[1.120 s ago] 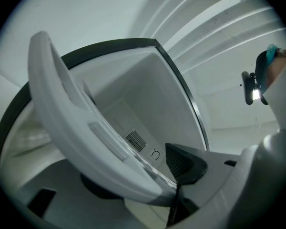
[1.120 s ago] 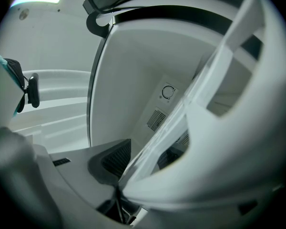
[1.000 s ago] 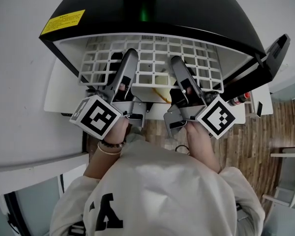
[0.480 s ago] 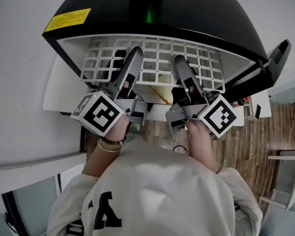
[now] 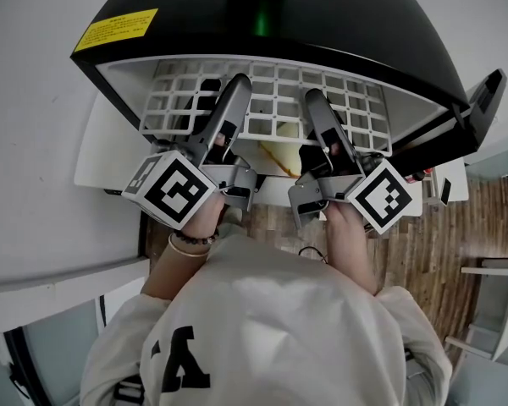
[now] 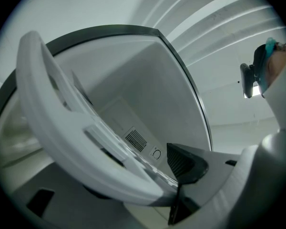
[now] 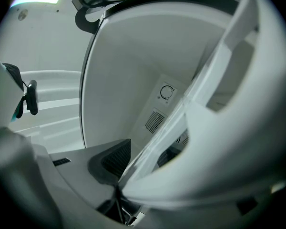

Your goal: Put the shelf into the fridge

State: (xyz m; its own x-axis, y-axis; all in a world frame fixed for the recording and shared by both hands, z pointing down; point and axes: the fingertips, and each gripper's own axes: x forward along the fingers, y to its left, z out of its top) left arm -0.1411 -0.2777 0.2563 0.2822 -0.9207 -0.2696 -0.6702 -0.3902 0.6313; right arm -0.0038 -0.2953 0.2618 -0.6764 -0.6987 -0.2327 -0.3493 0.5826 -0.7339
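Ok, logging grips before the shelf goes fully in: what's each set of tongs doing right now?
Left tongs: closed on the white shelf's front edge.
Right tongs: closed on the same shelf edge.

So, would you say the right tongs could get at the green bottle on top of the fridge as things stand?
Probably not: the right tongs are clamped on the shelf at the fridge mouth, and the bottle stands above, on its top.
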